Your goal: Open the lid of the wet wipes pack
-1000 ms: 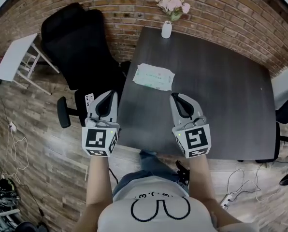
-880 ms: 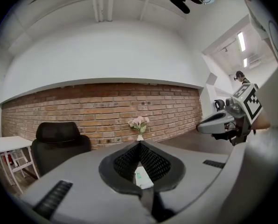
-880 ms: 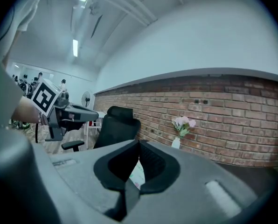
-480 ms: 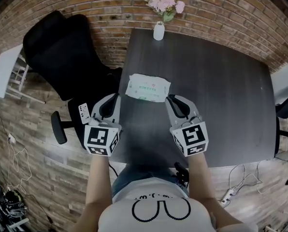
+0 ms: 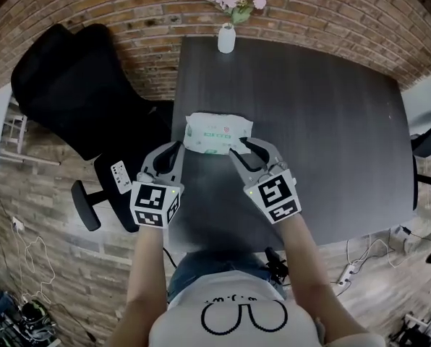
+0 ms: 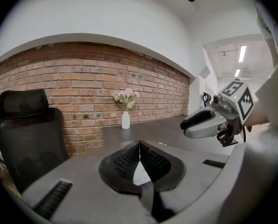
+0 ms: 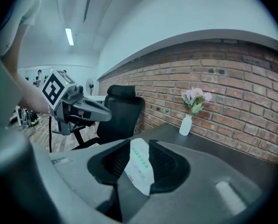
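**Nearly touching**

The big dark table [image 5: 324,121] holds the wet wipes pack [image 5: 217,132] near its left edge. My right gripper [image 5: 242,147] is opening, and the pack shows in its gap, not squeezed. My left gripper [image 5: 176,147] is closed, holding nothing.

Dark table [image 5: 331,121], wet wipes pack [image 5: 217,133] flat near left edge, flower vase [image 5: 226,40] at back
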The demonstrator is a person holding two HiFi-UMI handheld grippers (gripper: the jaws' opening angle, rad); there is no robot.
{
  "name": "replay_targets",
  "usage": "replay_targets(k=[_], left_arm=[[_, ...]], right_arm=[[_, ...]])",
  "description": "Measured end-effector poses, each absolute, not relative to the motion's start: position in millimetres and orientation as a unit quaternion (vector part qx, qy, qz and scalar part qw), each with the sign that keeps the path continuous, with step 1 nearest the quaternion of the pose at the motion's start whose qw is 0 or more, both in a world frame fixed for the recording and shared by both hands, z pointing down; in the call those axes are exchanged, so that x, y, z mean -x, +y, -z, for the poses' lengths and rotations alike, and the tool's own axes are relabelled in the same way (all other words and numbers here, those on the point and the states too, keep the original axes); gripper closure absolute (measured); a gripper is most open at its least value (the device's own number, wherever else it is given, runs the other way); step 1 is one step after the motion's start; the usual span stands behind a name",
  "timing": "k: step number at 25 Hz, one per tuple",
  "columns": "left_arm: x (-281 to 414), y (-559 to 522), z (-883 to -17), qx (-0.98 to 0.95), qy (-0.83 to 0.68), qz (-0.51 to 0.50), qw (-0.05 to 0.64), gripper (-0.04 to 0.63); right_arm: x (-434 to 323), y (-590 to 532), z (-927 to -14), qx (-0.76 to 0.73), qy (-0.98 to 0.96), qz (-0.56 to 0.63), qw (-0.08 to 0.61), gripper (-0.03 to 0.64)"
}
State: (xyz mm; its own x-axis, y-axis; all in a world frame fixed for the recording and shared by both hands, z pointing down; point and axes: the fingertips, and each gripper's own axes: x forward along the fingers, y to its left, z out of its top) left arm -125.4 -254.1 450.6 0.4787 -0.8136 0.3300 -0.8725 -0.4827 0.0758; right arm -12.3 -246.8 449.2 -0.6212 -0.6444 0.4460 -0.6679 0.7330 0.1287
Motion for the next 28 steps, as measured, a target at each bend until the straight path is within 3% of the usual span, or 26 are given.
replay_targets(k=[18,28], left_arm=[[114,-291,-562,-0.841,-0.459,-0.198,0.208,0.595],[110,-296,-584,-0.826,-0.461,-0.230,0.229,0.595]], right_arm=[[44,-292,-563,-0.247,-0.890,-0.017,0.383,0.436],[49,-296,-571,-0.194,-0.894,-0.007,0.404,0.428]])
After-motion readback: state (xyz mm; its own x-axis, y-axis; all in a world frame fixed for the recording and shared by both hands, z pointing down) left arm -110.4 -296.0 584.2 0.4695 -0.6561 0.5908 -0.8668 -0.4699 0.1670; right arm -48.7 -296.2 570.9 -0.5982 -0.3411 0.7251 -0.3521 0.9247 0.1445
